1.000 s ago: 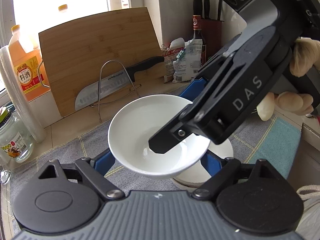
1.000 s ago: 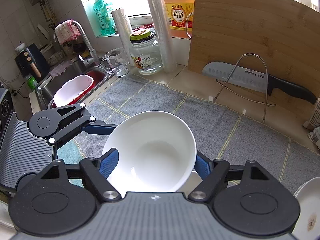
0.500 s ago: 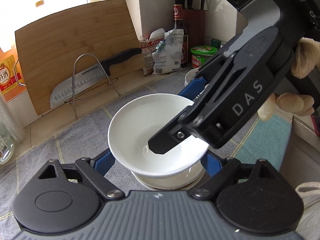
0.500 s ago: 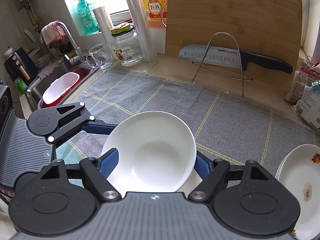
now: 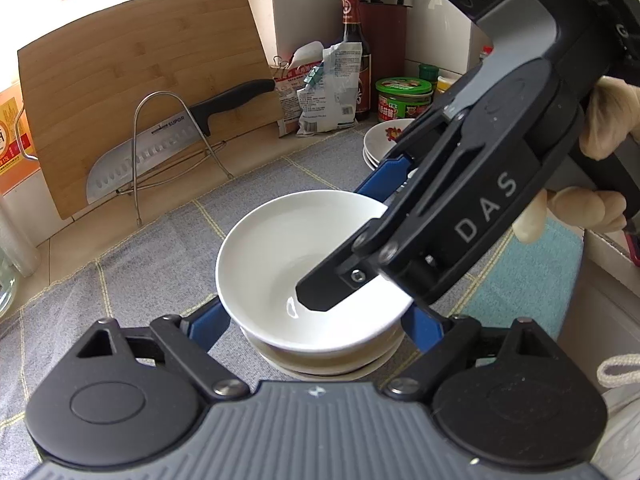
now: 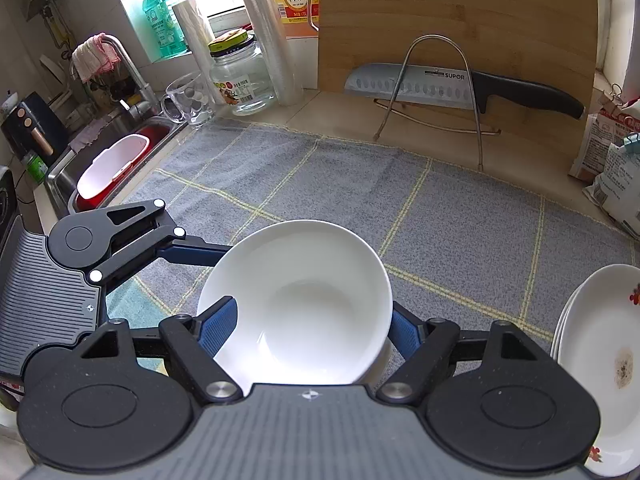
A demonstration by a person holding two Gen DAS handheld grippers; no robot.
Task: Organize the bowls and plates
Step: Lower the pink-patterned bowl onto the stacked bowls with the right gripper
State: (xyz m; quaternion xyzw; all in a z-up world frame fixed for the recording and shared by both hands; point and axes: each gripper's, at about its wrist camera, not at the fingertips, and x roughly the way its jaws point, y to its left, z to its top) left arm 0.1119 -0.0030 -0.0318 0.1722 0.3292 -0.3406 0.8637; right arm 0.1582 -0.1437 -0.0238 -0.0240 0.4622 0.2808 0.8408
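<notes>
At the frame centre of both views, the white bowl (image 6: 296, 304) sits nested on another bowl (image 5: 320, 364) on the grey checked mat (image 6: 440, 216). The right gripper (image 6: 308, 328) clamps its rim between blue pads. The left gripper (image 5: 316, 320) straddles the bowl, contact unclear; stacked plates (image 6: 600, 360) lie lower right.

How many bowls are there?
2 that I can see: a white ceramic bowl on top, and a second white bowl nested under it on the grey mat. More may be hidden beneath.
</notes>
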